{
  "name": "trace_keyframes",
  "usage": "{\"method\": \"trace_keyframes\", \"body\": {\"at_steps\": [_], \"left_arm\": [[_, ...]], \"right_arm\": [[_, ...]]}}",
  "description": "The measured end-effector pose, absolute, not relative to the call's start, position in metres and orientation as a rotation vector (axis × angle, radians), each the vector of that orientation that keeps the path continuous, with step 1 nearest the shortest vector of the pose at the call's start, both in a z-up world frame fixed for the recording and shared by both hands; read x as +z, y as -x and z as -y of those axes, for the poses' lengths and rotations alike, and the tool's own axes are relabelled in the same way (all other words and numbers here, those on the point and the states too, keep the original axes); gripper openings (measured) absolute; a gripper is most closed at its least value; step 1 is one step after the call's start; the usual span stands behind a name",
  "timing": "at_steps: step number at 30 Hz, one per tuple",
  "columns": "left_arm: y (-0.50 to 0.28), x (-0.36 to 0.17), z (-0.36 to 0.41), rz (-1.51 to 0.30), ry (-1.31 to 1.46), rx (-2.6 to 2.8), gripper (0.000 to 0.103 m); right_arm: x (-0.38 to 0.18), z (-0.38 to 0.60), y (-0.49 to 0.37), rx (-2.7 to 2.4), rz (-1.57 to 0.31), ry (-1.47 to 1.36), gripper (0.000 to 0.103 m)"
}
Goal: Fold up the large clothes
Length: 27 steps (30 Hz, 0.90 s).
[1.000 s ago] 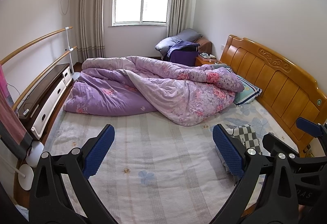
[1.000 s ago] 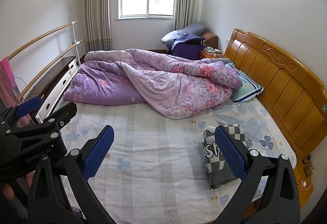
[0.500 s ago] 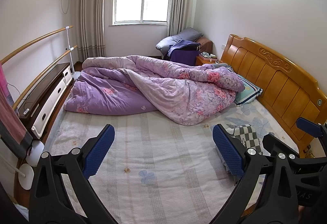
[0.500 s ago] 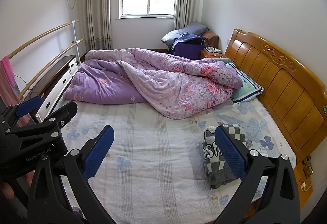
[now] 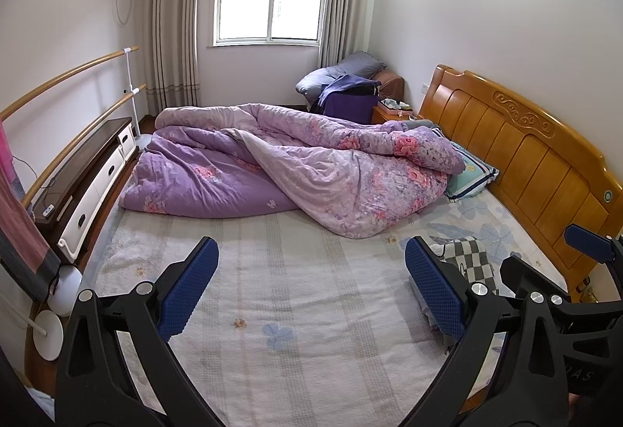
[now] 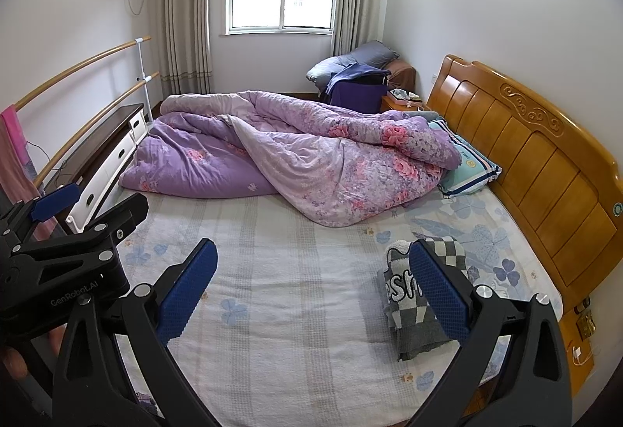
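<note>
A: Both tongs, left gripper [image 5: 311, 290] and right gripper [image 6: 313, 288], we log as spread wide, empty, above the bed [image 6: 280, 271].

B: We note the folded checkered garment [image 6: 412, 294] lying near the headboard [image 6: 545, 170], beside the right tongs.

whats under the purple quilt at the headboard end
A striped pillow pokes out from under the purple floral quilt, lying on the bed sheet. Anything further beneath the quilt is covered.
</note>
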State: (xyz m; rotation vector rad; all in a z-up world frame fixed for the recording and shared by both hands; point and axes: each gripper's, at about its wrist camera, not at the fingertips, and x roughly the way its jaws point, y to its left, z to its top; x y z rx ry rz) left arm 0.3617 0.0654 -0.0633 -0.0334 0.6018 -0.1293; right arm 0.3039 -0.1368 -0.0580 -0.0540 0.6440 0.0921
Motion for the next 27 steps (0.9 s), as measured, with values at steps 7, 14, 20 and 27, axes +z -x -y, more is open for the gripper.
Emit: {"method": "trace_keyframes", "body": {"at_steps": [7, 14, 20, 27], "left_arm": [[-0.358, -0.07, -0.063, -0.611, 0.043, -0.127, 0.097], [-0.356, -0.072, -0.061, -0.614, 0.049, -0.127, 0.097], [-0.354, -0.072, -0.061, -0.615, 0.055, -0.123, 0.097], [-0.348, -0.075, -0.062, -0.627, 0.08, -0.081, 0.097]], "right_arm": [[-0.061, 0.141, -0.304, 0.089, -0.648, 0.063, 0.095], [-0.062, 0.144, -0.304, 0.093, -0.654, 0.066, 0.095], [-0.063, 0.145, -0.304, 0.101, -0.654, 0.068, 0.095], [-0.066, 0.15, -0.315, 0.162, -0.667, 0.077, 0.095]]}}
